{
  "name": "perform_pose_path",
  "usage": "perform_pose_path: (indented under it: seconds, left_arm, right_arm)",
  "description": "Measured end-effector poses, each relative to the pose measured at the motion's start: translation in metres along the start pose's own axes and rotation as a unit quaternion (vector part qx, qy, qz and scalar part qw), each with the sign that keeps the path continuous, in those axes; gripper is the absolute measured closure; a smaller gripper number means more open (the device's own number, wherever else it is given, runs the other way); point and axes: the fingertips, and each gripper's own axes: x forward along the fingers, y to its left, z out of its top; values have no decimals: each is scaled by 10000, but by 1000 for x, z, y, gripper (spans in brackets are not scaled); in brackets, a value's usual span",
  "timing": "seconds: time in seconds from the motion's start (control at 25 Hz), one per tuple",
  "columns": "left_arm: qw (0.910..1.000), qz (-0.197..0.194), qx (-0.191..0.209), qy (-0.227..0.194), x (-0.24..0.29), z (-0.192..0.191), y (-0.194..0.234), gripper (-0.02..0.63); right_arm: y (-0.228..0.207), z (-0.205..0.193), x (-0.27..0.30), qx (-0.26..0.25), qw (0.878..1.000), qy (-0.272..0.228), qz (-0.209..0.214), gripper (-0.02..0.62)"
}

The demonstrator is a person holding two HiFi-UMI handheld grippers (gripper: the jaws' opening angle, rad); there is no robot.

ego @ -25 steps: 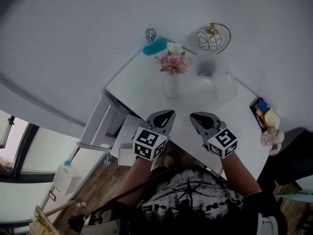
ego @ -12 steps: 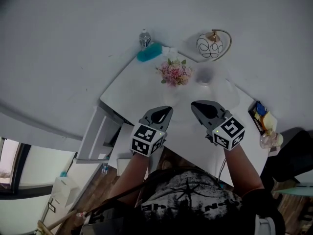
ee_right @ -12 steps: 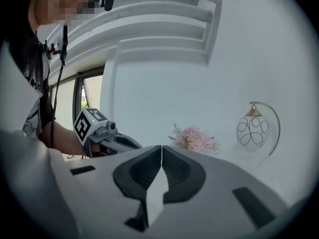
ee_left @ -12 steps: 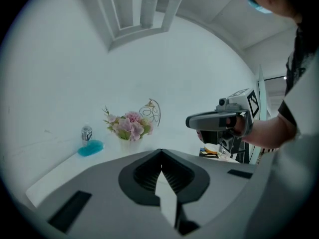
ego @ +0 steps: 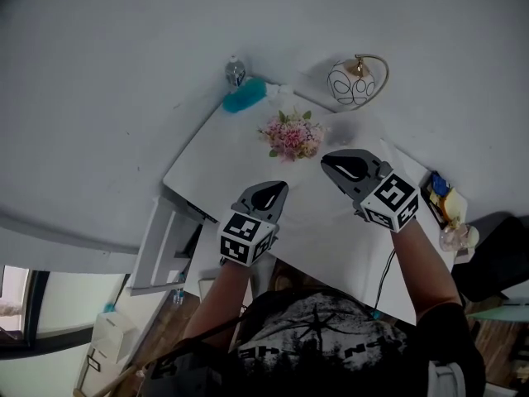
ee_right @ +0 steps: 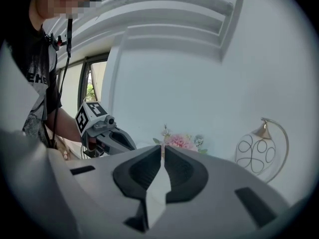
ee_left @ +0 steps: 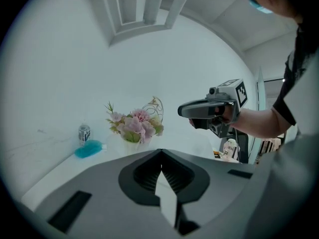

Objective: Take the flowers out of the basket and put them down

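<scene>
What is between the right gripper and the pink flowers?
Only bare white table lies between the right gripper and the bunch of pink flowers, as the head view shows.

The head view looks steeply down from above the person onto the white rectangular table [ego: 240,160], with the left gripper [ego: 277,190] and right gripper [ego: 331,162] close beneath it. Each gripper view sits just behind its own jaws, facing almost level across the table toward the pale wall [ego: 124,73]. All three views share the pink-and-white flower bunch [ego: 291,136] and the gold-armed wire globe lamp [ego: 354,81].
</scene>
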Motion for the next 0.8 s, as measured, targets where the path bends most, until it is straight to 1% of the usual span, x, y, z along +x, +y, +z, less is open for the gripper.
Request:
perform_pose_path:
  seconds: [0.24, 0.36, 0.52, 0.64, 0.76, 0.8]
  left_arm:
    - [10000, -26, -45, 18, 8, 0, 10, 595]
    - [10000, -54, -46, 45, 12, 0, 12, 595]
    - [9999, -82, -71, 80, 16, -1, 14, 595]
    - [9999, -96, -75, 67, 18, -1, 15, 595]
    - [9999, -111, -82, 54, 19, -1, 15, 595]
    - [9999, -116, -85, 50, 19, -1, 15, 595]
  right_arm:
    - [-23, -28, 19, -147, 9986, 480, 172, 575]
    - [-33, -47, 29, -204, 9967, 759, 185, 569]
    - [-44, -73, 40, -176, 9935, 1102, 238, 489]
    - [-48, -90, 50, -68, 9904, 1322, 403, 441]
    - [-49, -96, 62, 92, 9889, 1364, 588, 388]
    - [-49, -98, 67, 131, 9886, 1361, 631, 380]
